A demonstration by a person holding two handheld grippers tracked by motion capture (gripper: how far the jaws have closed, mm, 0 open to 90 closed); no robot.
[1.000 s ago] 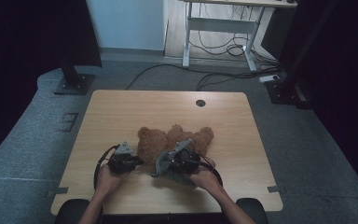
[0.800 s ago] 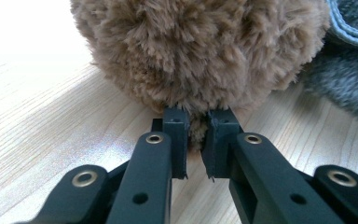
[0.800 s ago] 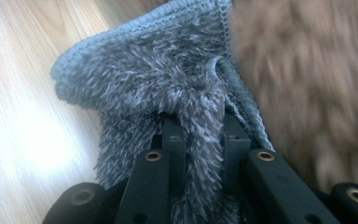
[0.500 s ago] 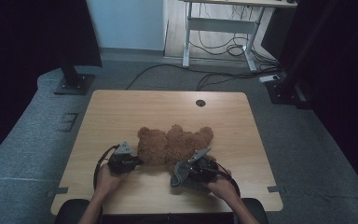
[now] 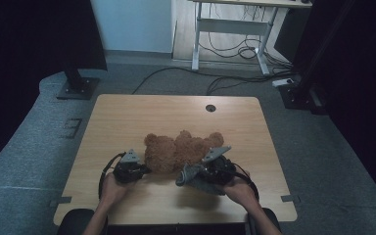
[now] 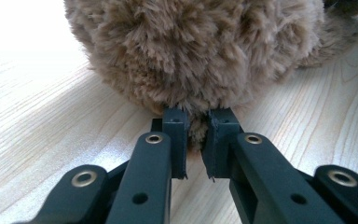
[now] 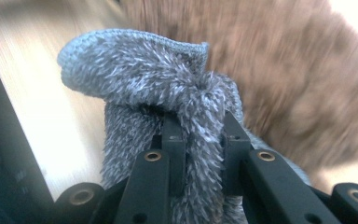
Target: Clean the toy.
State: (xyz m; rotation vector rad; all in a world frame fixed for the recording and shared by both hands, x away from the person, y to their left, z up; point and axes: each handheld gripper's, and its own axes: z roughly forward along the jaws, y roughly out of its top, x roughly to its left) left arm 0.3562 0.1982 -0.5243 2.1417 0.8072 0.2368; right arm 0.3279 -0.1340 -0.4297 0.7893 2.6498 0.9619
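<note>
A brown plush bear [image 5: 181, 149] lies across the near middle of the wooden table [image 5: 127, 117]. My left gripper [image 5: 143, 170] rests low at the bear's left end. In the left gripper view its jaws [image 6: 198, 128] pinch a tuft of the bear's fur [image 6: 200, 46]. My right gripper [image 5: 199, 172] hovers in front of the bear's right half, shut on a grey fuzzy cloth [image 5: 188, 174] that hangs from it. In the right gripper view the cloth [image 7: 135, 65] is bunched between the jaws [image 7: 200, 135], with the blurred bear [image 7: 298, 70] behind.
A round cable hole [image 5: 210, 107] sits at the table's far edge. On the floor stand a black stand base [image 5: 76, 88] at the left and another [image 5: 298, 95] at the right. A desk frame with cables [image 5: 230, 29] is farther back.
My right gripper has moved right and up, away from the bear, and the grey cloth came along in its jaws. The left gripper and the bear kept still.
</note>
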